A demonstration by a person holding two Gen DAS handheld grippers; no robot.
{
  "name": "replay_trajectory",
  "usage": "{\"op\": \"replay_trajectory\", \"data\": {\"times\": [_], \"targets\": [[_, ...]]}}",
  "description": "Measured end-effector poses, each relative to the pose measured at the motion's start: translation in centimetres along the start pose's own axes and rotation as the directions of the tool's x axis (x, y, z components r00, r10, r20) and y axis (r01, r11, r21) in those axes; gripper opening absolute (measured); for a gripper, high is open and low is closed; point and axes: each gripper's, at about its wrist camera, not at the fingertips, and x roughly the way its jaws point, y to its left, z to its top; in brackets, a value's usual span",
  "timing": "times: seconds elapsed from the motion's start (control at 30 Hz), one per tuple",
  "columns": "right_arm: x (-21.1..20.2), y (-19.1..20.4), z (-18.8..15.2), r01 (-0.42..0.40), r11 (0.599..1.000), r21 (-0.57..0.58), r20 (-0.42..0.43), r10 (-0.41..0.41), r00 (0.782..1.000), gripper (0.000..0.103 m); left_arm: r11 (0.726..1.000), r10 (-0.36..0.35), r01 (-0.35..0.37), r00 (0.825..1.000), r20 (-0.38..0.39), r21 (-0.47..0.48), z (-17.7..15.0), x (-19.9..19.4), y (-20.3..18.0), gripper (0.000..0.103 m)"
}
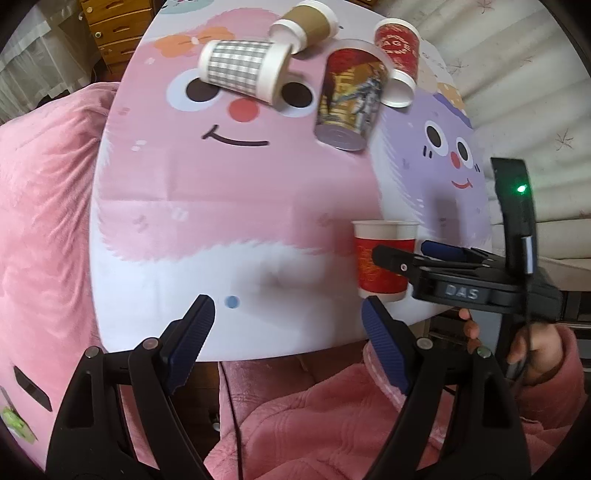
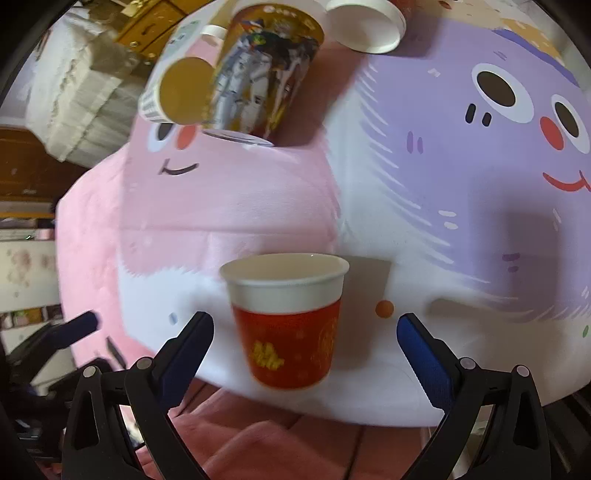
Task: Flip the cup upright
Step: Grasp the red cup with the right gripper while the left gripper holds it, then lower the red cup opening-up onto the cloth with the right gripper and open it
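Note:
A red paper cup [image 2: 288,321] with a white rim stands upright near the table's front edge; it also shows in the left wrist view [image 1: 382,258]. My right gripper [image 2: 304,332] is open, its jaws on either side of the cup and apart from it. My left gripper [image 1: 288,317] is open and empty at the front edge, left of the cup. Farther back lie a picture-print cup [image 1: 349,99], a checked cup [image 1: 242,70], a brown cup [image 1: 306,22] and another red cup [image 1: 399,59], all on their sides.
The table [image 1: 221,192] has a pink and purple cartoon cover. A pink cushion [image 1: 40,221] lies left of it. The person's pink robe [image 1: 314,413] is below the front edge. A wooden dresser [image 1: 114,26] stands behind.

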Motion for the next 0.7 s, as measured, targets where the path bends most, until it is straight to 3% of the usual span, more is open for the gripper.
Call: {"op": "replay_trajectory", "data": {"times": [0.27, 0.33, 0.4, 0.47, 0.5, 0.7], "targets": [[1.5, 0.0, -0.3, 0.043, 0.994, 0.104, 0.04, -0.048, 0.998, 0.1, 0.998, 0.032, -0.031, 0.999, -0.016, 0.064, 0.6, 0.3, 2.6, 0.08], [1.5, -0.1, -0.1, 0.057, 0.991, 0.117, 0.054, -0.064, 0.996, 0.095, 0.996, 0.035, -0.033, 0.999, -0.019, 0.085, 0.4, 0.2, 2.9, 0.08], [1.3, -0.2, -0.2, 0.06, 0.99, 0.126, 0.071, -0.07, 0.995, 0.081, 0.993, 0.048, -0.046, 0.999, -0.018, 0.107, 0.2, 0.0, 3.3, 0.08], [1.5, 0.0, 0.1, 0.064, 0.989, 0.133, 0.078, -0.075, 0.994, 0.075, 0.992, 0.049, -0.046, 0.999, -0.021, 0.116, -0.1, -0.1, 3.9, 0.08], [1.5, 0.0, 0.1, 0.066, 0.988, 0.139, 0.082, -0.078, 0.994, 0.066, 0.992, 0.049, -0.046, 0.999, -0.023, 0.117, -0.2, -0.2, 4.1, 0.08], [-0.1, 0.3, -1.0, 0.018, 0.983, 0.183, 0.193, -0.054, 0.98, 0.063, 0.989, 0.061, -0.061, 0.998, 0.001, 0.135, -0.5, -1.1, 4.9, 0.08]]}}
